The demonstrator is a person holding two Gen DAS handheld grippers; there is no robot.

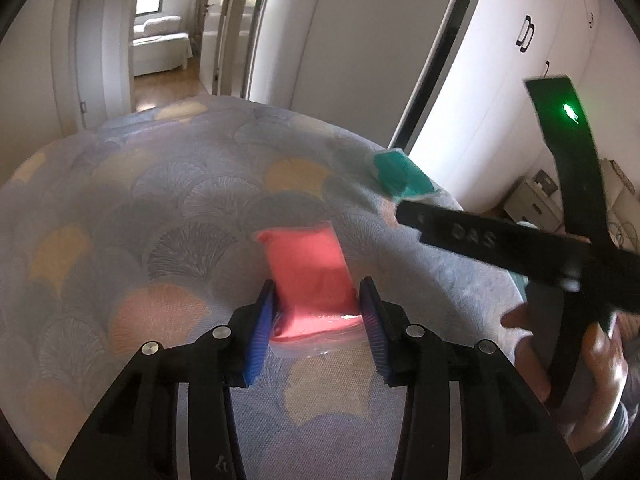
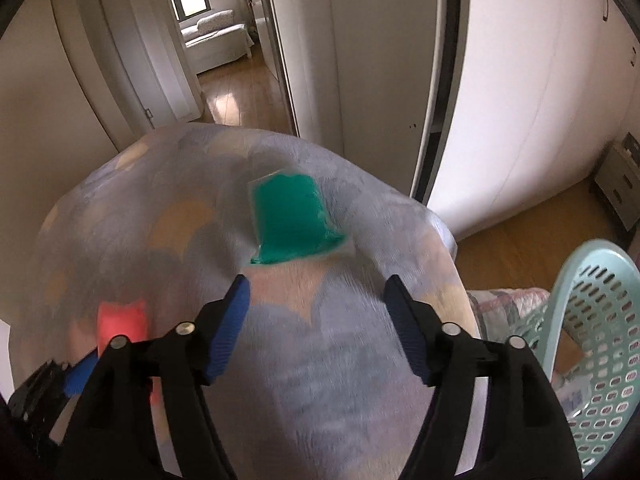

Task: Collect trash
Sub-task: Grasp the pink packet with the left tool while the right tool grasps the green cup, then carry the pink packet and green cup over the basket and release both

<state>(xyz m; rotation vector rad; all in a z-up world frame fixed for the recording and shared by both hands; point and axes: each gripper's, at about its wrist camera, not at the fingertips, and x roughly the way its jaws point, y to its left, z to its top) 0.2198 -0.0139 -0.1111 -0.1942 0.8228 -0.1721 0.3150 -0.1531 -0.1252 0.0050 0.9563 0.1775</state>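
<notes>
Gripping is the step in hand on the left side: the left gripper (image 1: 316, 320) has its blue ribbed pads (image 1: 262, 332) clenched on the near end of a flat coral-red packet in clear plastic (image 1: 308, 272), which lies on the bed's grey spread printed with fan shapes in yellow and peach (image 1: 140, 208). The packet appears to rest on the fabric, so by my reading the lift has not begun.

Meanwhile the right gripper (image 2: 316, 320) hangs released, jaws wide with nothing between them, aimed at a second piece of trash — a flat teal-green packet in clear plastic (image 2: 296, 220). That packet sits just beyond the fingertips, a little farther up the bed and roughly centred on the gap, near the right edge of the mattress.

To the near right stands a pale mint perforated plastic basket (image 2: 592, 320), likely the place for the trash.

Next, I judge, the right gripper needs to go forward and down until its pads straddle the green packet's near edge, then close — the thin, slack plastic may slip or bunch, so a bite well onto the filled part looks safer.
</notes>
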